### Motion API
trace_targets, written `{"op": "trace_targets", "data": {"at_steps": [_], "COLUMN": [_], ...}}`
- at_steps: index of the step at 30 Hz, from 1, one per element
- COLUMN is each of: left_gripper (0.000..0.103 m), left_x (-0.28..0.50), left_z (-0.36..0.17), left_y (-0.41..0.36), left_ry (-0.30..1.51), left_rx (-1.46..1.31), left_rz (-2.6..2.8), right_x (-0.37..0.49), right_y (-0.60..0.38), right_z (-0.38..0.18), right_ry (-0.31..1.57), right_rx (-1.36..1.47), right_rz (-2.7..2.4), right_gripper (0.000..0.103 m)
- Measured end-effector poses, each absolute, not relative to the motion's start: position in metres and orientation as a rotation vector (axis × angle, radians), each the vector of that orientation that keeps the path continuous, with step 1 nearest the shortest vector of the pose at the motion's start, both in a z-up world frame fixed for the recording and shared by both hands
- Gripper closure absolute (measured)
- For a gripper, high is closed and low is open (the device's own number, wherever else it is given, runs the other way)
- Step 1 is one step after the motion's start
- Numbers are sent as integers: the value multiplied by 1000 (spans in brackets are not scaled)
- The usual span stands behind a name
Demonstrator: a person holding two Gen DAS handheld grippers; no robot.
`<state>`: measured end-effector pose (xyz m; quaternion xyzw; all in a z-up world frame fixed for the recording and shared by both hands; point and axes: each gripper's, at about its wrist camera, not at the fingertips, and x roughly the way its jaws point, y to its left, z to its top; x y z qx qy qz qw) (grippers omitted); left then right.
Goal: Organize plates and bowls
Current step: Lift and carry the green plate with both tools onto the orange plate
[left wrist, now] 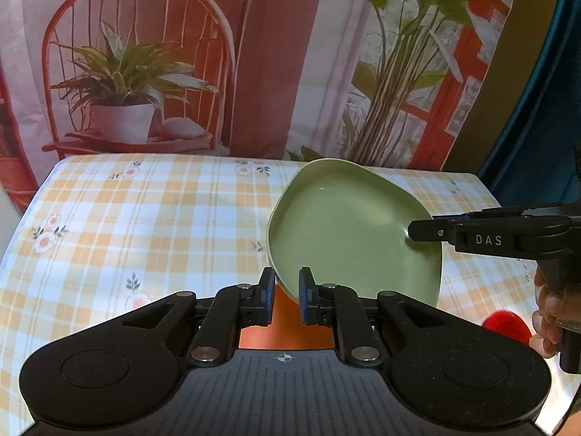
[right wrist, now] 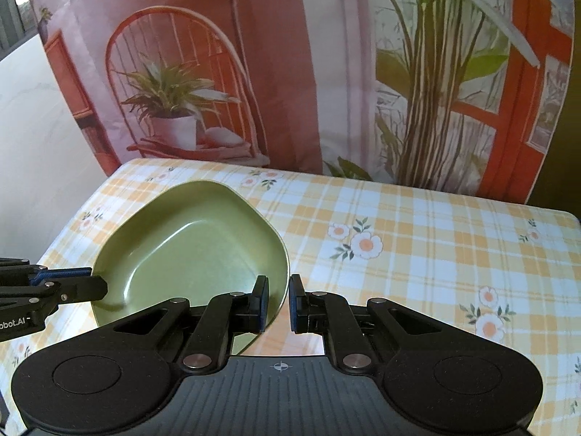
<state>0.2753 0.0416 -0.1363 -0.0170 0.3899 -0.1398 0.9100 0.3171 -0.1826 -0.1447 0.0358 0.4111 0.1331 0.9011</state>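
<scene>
Gripping opposite edges, both the left gripper (left wrist: 287, 290) and right gripper (right wrist: 279, 299) are pinching the green bowl's (left wrist: 348, 232) rim, tilting it above the checkered tablecloth (left wrist: 145, 218)

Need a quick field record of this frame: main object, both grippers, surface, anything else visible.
object: green dish, tilted, lifted off the table
left gripper: shut on the dish's near rim
right gripper: shut on the dish's rim on the opposite side
surface: table with orange plaid floral cloth
under dish: orange thing, identity unclear
other: red thing at the right edge, partly hidden
backdrop: printed curtain with chair and plants
</scene>
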Motion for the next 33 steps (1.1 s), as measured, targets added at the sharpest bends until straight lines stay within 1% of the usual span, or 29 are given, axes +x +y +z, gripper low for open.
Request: {"op": "trace_targets", "data": {"at_steps": [14, 33], "left_gripper": [87, 87], "left_x": [239, 235], "left_z": [-141, -163], "left_y": [48, 63], "left_ry": [815, 881], "left_rx": [-81, -132], "left_rz": [-284, -262], "right_x": [292, 297], "right_y": [-173, -154], "right_z": [-141, -160], "right_ry": [856, 892], "right_rx": [47, 29], "right_rz": [288, 312], "right_gripper": [92, 92]}}
